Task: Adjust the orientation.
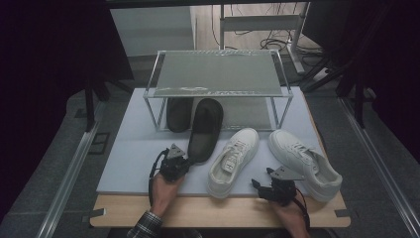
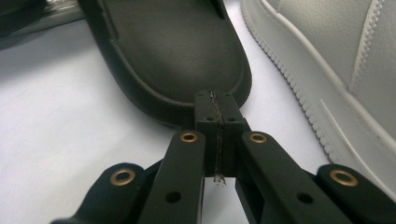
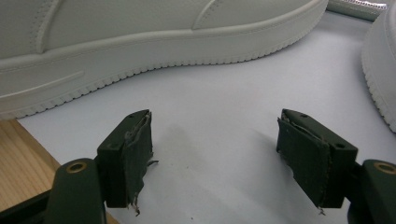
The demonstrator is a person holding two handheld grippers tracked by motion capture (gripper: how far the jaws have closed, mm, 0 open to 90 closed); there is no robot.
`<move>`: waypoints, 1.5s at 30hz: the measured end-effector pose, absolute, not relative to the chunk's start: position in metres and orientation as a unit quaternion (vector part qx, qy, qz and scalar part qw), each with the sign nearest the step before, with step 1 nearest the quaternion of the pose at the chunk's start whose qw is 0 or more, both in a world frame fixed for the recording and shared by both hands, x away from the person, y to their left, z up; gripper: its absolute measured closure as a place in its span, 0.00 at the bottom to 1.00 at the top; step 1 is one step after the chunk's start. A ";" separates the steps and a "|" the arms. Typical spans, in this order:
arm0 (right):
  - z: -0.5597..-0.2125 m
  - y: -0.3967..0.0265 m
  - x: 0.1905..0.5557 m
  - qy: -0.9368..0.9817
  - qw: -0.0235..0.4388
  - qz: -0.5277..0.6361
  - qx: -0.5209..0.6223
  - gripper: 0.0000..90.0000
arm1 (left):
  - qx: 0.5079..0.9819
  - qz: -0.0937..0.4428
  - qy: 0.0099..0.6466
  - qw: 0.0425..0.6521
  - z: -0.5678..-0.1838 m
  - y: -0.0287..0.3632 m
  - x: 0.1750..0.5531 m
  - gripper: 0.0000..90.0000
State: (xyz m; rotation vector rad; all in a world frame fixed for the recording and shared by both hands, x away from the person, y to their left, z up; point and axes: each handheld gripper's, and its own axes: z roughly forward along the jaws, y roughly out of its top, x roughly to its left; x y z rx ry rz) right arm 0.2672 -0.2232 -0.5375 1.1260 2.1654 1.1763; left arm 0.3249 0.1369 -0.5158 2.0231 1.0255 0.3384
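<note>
A black slipper (image 1: 205, 126) lies on the white mat (image 1: 133, 158), toe under the rack, heel toward me. My left gripper (image 1: 187, 159) is shut, and its joined tips (image 2: 215, 112) rest at the slipper's heel rim (image 2: 173, 46) with nothing visible between them. A second black slipper (image 1: 177, 113) sits under the rack. Two white sneakers lie to the right, one in the middle (image 1: 235, 161) and one farther right (image 1: 304, 163). My right gripper (image 1: 267, 183) stands open over bare mat (image 3: 215, 121), between the middle sneaker (image 3: 116, 32) and the right one (image 3: 380, 65).
A metal-framed rack (image 1: 218, 74) with a grey top shelf stands at the back of the mat. The wooden table edge (image 1: 198, 210) runs along the front. The middle sneaker's side (image 2: 336, 56) lies just right of the left gripper. Cables and a stand sit on the floor behind.
</note>
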 end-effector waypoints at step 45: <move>-0.537 -0.223 0.267 0.781 0.214 0.424 0.406 0.30 | 0.817 0.134 0.378 0.415 -0.512 0.098 0.330 0.99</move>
